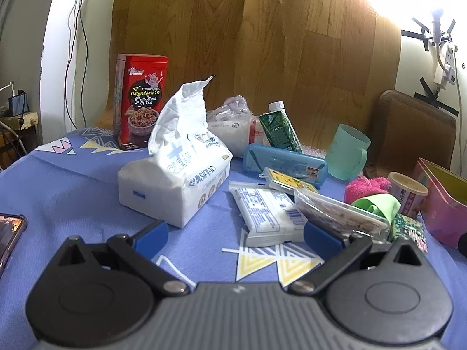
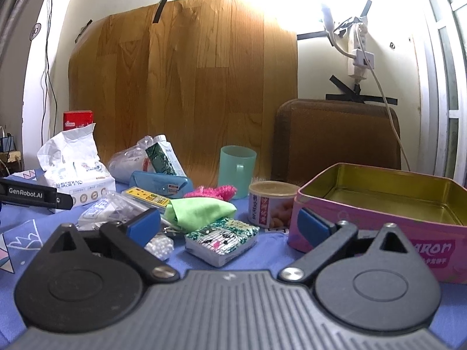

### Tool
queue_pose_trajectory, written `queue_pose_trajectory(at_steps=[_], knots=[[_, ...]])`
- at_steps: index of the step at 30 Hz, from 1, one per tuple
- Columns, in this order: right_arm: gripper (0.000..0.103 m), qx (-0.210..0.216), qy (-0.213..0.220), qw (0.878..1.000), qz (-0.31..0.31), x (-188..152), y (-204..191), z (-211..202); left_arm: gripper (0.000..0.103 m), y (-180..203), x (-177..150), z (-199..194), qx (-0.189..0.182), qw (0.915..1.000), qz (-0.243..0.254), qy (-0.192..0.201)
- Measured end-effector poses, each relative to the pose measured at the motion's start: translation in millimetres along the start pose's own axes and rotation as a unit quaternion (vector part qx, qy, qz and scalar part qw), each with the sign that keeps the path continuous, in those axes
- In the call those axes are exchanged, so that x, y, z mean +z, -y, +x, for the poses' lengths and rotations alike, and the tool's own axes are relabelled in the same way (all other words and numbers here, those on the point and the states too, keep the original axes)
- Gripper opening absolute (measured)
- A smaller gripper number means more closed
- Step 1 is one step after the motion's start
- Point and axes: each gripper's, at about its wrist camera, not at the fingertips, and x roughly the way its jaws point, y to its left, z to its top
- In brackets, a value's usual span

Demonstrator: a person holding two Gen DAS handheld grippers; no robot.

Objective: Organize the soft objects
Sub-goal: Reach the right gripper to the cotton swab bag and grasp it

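My left gripper (image 1: 235,232) is open and empty above the blue cloth, with a flat white tissue pack (image 1: 267,213) between its fingertips and a large white tissue bag (image 1: 178,172) ahead to the left. My right gripper (image 2: 229,224) is open and empty, just in front of a small patterned tissue pack (image 2: 223,240). A green cloth (image 2: 198,210) and a pink fluffy item (image 2: 211,191) lie behind that pack; both also show in the left wrist view, the cloth (image 1: 376,204) and the fluffy item (image 1: 366,188). An empty pink tin box (image 2: 379,204) stands at the right.
A red snack tin (image 1: 141,99), a green carton (image 1: 280,128), a blue case (image 1: 283,163), a teal cup (image 2: 237,170), a small can (image 2: 271,204) and a clear bag of white beads (image 2: 159,246) crowd the table. A phone (image 1: 8,233) lies at the left edge.
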Motion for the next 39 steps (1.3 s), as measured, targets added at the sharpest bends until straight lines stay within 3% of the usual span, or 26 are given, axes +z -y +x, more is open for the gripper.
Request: queue_pose_trajectory(at_steps=[20,25,28,31,35,39], knots=[[0.1,0.006,-0.003,1.0,-0.008,0.6,-3.1,1.3,0.103,-1.0,-0.1,1.7,-0.001,1.0,-0.006,-0.003],[0.089,0.037,-0.013,0.999,-0.027,0.7,-10.4,1.4,0.103,-3.6,0.3,2.6,-0.004,0.9999,-0.014,-0.006],[0.087,0.073,-0.03,0.996,-0.04,1.6,-18.5,4.9,0.103,-2.6,0.5,2.0,-0.007,0.9999,-0.012,-0.004],[0.087,0.134,-0.081,0.987,-0.028,5.0,-24.8,21.5,0.103,-2.2,0.4,2.0,-0.009,0.9999,-0.011,-0.004],[0.09,0.19,-0.153,0.969,0.049,7.9,-27.2,55.6,0.103,-3.8,0.1,2.1,-0.01,0.9998,-0.016,-0.005],[0.09,0.203,-0.195,0.954,0.104,6.1,-31.1,82.4,0.103,-3.7,0.0,2.2,-0.01,0.9998,-0.017,-0.004]])
